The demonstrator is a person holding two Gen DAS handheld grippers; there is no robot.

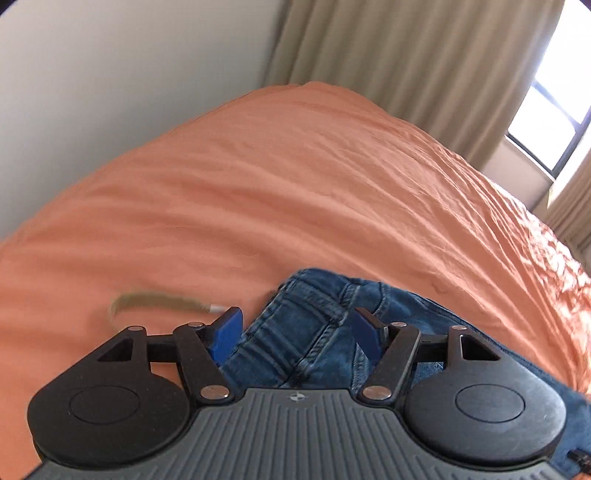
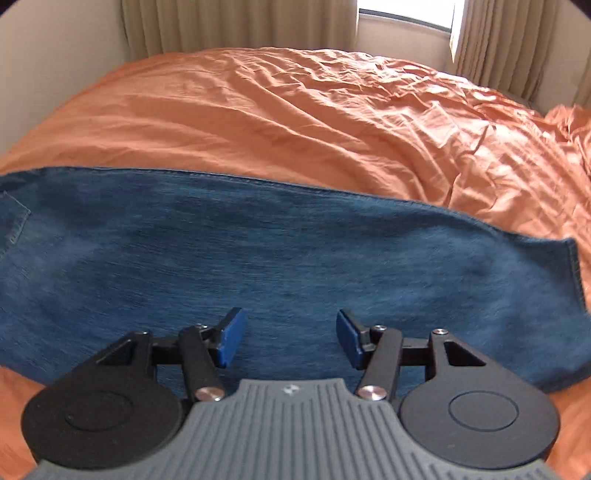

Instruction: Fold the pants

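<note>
Blue denim pants (image 2: 280, 258) lie on a bed with a wrinkled orange sheet (image 2: 295, 122), stretched across the near part of the bed. In the right wrist view the leg fabric runs left to right, hem (image 2: 574, 269) at the right, a stitched pocket corner at the far left edge. Right tool (image 2: 291, 338) is wide open above the flat denim, blue pads (image 2: 231, 339) apart, nothing between them, not holding anything.

Left wrist view: left tool (image 1: 295, 334) also spread wide, bunched waistband part of the pants (image 1: 317, 325) with seams and belt loop sits in the gap between the fingers. Fabric looks close to both pads; can't tell if it's actually touching them. No clamp on it. A tan blurred streak (image 1: 147, 301) lies on the sheet just left of the left tool, can't tell what it is.

Beige curtains (image 2: 236, 26) and a bright window (image 2: 404, 11) behind the bed; pale wall (image 1: 110, 92) at left.
</note>
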